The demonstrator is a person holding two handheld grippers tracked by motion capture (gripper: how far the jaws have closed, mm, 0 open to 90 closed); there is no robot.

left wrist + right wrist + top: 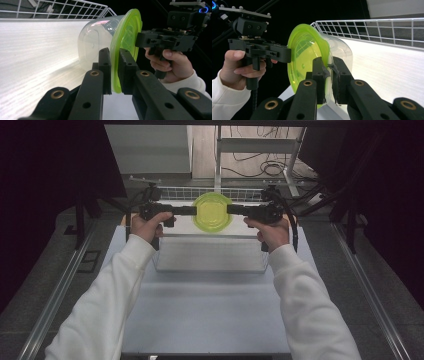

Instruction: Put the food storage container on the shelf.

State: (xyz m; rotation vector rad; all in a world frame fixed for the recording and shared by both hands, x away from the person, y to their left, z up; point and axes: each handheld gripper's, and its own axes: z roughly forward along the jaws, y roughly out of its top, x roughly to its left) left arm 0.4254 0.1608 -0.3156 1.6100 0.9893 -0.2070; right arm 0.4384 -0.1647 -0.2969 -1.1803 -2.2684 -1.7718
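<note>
- Green plastic is what I am pinching: both pairs of my jaws are clenched on the rim of the lid (pixel 212 213) that sits on a clear container (pixel 96 42), my left gripper (pixel 196 210) on one edge and my right gripper (pixel 228 209) on the opposite edge.
- Lid and container hang in the air between my hands, above the far edge of the table (pixel 210 305), just in front of the wire basket (pixel 215 193).
- Only the thin lip is in my grip, so I judge a slip likely if either hand twists or pulls outward; the rim could pop free of one pair of jaws and the load would swing from the other.
- Weight of the container hangs from the lid's seal. Should that seal be loose, the body could drop off onto the white surface (pixel 37 55) below.
- Uneven motion of my two hands would flex the lid, which may bend or unseat.
- Clipping the basket's wire rim on the way could jolt the hold.
</note>
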